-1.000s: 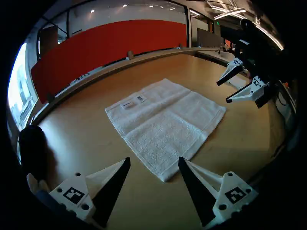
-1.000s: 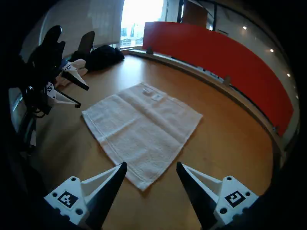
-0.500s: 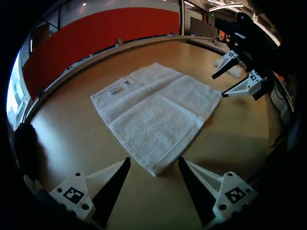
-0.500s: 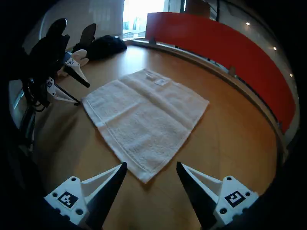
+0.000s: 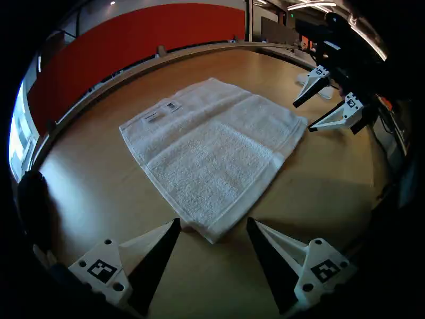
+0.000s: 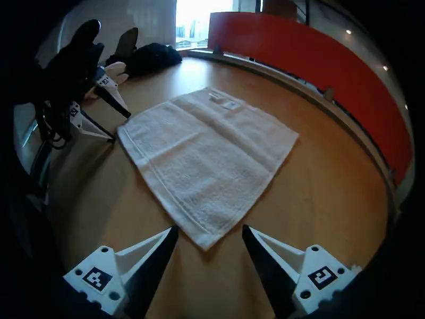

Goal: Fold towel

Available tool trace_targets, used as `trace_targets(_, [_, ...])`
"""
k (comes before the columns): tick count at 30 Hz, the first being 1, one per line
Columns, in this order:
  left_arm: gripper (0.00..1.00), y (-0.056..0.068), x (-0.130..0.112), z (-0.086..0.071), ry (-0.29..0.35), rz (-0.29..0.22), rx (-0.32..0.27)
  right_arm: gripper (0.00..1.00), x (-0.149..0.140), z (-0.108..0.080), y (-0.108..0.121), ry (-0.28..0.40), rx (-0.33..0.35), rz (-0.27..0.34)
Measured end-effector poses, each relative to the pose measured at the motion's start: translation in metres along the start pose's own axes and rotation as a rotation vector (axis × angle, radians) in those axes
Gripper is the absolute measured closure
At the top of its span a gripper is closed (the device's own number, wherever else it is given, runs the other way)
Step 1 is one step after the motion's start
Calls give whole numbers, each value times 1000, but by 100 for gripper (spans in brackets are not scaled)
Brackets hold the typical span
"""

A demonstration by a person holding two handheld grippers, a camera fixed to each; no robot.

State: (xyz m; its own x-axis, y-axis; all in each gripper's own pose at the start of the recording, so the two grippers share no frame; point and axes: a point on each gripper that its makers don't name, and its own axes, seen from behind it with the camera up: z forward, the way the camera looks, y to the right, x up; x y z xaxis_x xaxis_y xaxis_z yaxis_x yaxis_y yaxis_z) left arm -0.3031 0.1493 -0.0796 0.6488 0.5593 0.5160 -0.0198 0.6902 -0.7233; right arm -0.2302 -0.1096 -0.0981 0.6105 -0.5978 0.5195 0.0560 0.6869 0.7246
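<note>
A white towel (image 5: 212, 151) lies flat on the wooden table, folded once, with small tags near its far edge. My left gripper (image 5: 213, 229) is open, its fingertips on either side of the towel's near corner, which reaches in between them. In the right gripper view the same towel (image 6: 207, 157) spreads ahead, and my right gripper (image 6: 210, 236) is open around its own near corner. The right gripper (image 5: 309, 116) appears across the towel in the left gripper view, just off a far corner. The left gripper (image 6: 118, 125) sits beside the towel's far left corner in the right gripper view.
The wooden table (image 5: 106, 181) runs out to a curved rim backed by a red wall panel (image 5: 133, 42). Dark bags or clothing (image 6: 151, 56) and chairs stand beyond the table near a bright window. A white object (image 5: 313, 87) lies behind the right gripper.
Both grippers have moved forward and down toward the towel. Each near corner now reaches between its gripper's open fingertips. The towel itself has not shifted.
</note>
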Motion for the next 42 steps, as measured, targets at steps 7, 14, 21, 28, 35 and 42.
trace_targets(7, [8,-1,-1,0,-1,-25,-10,14,-4,-1,-3,-12,13,-3])
trace_targets(14, [9,0,-1,0,-2,-18,-20,25,-8,0,-8,-25,36,8])
trace_targets(21, [17,4,-1,1,-10,-3,-32,36,-9,0,-10,-28,46,27])
trace_targets(28, [21,4,-1,1,-15,-10,-30,55,-8,2,-12,-29,51,24])
trace_targets(35, [31,6,0,1,-26,-5,-34,65,-8,2,-13,-31,50,26])
trace_targets(42, [50,10,0,-1,-31,-5,-32,79,-9,3,-10,-35,36,44])
